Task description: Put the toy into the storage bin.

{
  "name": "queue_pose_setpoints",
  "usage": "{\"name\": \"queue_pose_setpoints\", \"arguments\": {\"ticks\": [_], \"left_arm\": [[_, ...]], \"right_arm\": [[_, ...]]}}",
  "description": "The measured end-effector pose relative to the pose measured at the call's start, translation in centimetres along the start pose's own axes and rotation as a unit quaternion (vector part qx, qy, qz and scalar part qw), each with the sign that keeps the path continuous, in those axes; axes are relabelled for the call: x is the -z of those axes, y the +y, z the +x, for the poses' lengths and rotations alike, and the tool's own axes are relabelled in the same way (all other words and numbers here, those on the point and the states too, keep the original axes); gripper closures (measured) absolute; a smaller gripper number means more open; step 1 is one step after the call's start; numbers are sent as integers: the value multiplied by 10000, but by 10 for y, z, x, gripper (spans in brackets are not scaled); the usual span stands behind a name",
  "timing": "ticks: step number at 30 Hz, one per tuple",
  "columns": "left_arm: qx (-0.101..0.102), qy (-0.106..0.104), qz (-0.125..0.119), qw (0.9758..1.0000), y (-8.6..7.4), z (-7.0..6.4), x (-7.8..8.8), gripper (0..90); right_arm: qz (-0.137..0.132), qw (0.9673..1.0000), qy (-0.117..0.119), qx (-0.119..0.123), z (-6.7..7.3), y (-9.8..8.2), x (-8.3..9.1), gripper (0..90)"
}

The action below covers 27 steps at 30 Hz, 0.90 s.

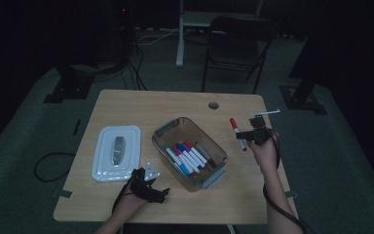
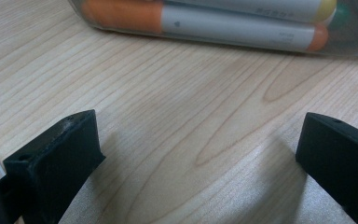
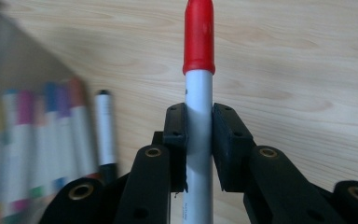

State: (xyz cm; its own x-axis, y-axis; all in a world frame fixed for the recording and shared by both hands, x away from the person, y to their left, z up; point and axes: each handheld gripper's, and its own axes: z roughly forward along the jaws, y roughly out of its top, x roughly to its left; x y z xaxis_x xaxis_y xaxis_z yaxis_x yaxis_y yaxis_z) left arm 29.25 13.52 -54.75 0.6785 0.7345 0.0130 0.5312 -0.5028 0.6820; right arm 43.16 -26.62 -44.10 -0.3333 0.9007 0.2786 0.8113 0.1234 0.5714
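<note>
Item: red-capped marker (image 3: 198, 93), white barrel, pinched across its middle by the right claw (image 3: 199, 140), held off the worktop (image 1: 126, 105) to the right of the clear plastic bin (image 1: 161, 141).

Contents of bin: capped markers (image 1: 187, 156) lying side by side, in blue, pink, purple and orange among others.

Left claw (image 1: 148, 187): spread wide, nothing between the jaws, resting low on the worktop near the bin's front corner.

Also present: white lid (image 1: 117, 152), lying flat to the left of the bin.

Handling note: likely destined for the bin; carry the marker level, align it parallel with the row, lower before letting go.

Markings: small grey print on the orange marker's barrel (image 2: 286, 34), too blurred to read.
</note>
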Motion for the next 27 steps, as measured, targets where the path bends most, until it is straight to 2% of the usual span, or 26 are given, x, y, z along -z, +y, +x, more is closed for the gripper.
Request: {"name": "queue_pose_setpoints", "arguments": {"ticks": [4,11,19,27], "left_arm": [[-1,0,1,10000,0,0,0,4],[-11,6,0,10000,0,0,0,4],[3,5,-13,10000,0,0,0,4],[-2,7,-5,10000,0,0,0,4]], "right_arm": [[-43,9995,275,172,16,4,11,764],[-139,9966,575,568,50,9,26,764],[-112,9888,935,1162,93,13,34,764],[107,9789,1300,1576,129,14,26,764]]}}
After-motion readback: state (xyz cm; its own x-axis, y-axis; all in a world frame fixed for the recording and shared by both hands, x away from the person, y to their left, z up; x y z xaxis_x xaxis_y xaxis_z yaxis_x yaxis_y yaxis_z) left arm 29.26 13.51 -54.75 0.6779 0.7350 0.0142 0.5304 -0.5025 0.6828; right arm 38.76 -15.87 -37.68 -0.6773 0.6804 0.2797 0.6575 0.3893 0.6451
